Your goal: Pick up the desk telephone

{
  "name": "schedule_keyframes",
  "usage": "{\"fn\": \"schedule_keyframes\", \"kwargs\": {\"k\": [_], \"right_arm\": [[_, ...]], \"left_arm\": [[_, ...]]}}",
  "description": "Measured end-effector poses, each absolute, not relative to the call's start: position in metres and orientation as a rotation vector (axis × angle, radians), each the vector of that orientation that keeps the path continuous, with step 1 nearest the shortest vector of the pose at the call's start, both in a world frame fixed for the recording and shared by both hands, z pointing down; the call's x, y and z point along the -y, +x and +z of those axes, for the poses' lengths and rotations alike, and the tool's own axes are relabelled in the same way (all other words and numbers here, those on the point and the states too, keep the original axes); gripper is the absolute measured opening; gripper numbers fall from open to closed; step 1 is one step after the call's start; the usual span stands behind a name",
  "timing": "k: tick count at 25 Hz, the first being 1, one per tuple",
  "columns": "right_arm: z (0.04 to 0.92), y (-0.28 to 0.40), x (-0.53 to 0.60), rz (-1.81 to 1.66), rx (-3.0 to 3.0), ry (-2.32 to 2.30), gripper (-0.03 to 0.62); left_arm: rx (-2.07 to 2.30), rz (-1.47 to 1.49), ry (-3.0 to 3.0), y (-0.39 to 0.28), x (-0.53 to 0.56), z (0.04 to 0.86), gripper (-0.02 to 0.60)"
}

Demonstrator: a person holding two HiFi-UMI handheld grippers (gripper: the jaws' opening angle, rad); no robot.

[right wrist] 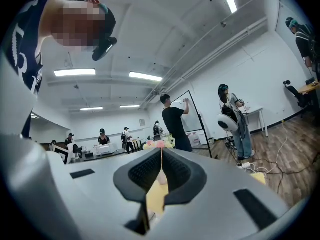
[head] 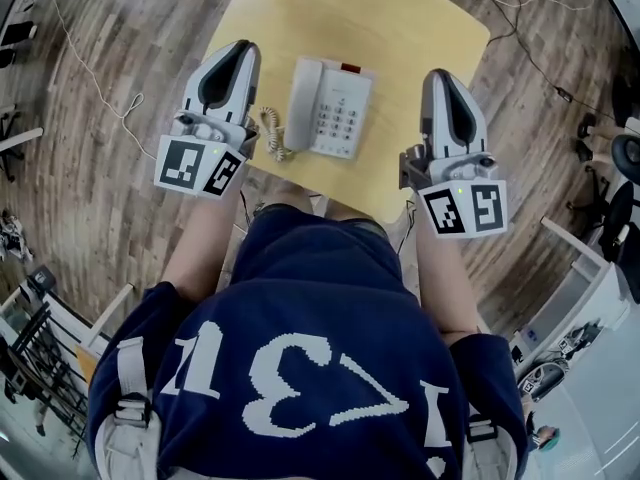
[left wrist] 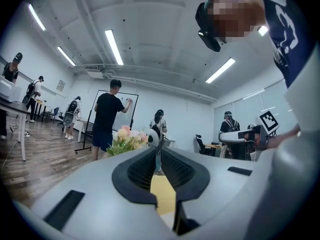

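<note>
Desk telephone point(head: 330, 108) on table point(head: 430, 28) between left gripper point(head: 238, 53), right gripper point(head: 441, 78); fingers point(left wrist: 142, 170) clenched, empty.

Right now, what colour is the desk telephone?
White desk telephone, with a small red patch; clearest in the head view.

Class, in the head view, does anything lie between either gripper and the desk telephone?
A coiled cord lies on the table between the left gripper and the desk telephone. Nothing visible stands between the right gripper and it.

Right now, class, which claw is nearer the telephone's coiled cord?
The left claw: the coiled cord lies beside it, while the right claw sits across the telephone.
</note>
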State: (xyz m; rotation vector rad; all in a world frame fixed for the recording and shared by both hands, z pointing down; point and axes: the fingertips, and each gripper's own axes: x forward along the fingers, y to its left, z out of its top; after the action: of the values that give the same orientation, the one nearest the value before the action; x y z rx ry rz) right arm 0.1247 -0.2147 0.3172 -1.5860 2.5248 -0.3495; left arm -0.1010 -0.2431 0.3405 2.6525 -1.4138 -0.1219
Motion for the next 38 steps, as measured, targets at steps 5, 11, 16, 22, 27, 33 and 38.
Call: {"fn": "schedule_keyframes", "kwargs": {"k": [5, 11, 16, 22, 27, 33, 38], "right_arm": [[0.375, 0.118, 0.218, -0.562, -2.548, -1.586, 0.029], [0.463, 0.109, 0.217, -0.847, -2.598, -1.596, 0.123], [0.521, 0.078, 0.205, -1.234, -2.612, -1.421, 0.213], [0.566, 0.079, 0.2, -1.37, -2.604, -1.437, 0.252], [0.59, 0.075, 0.193, -1.508, -2.607, -1.385, 0.261], [0.602, 0.064, 0.187, -1.653, -2.524, -1.29, 0.262], [0.605, 0.068, 0.189, -1.697, -2.401, -1.287, 0.259]], "left_arm": [[1.329, 0.021, 2.664, -0.087, 0.245, 0.383, 0.08], [1.177, 0.118, 2.548, -0.081, 0.245, 0.45, 0.211], [1.02, 0.24, 2.447, -0.075, 0.238, 0.502, 0.282], [0.816, 0.286, 2.283, -0.062, 0.223, 0.549, 0.302], [0.655, 0.249, 2.131, -0.055, 0.209, 0.568, 0.31], [0.546, 0.277, 2.088, -0.041, 0.198, 0.577, 0.313], [0.508, 0.261, 2.072, -0.04, 0.198, 0.578, 0.322]]}}
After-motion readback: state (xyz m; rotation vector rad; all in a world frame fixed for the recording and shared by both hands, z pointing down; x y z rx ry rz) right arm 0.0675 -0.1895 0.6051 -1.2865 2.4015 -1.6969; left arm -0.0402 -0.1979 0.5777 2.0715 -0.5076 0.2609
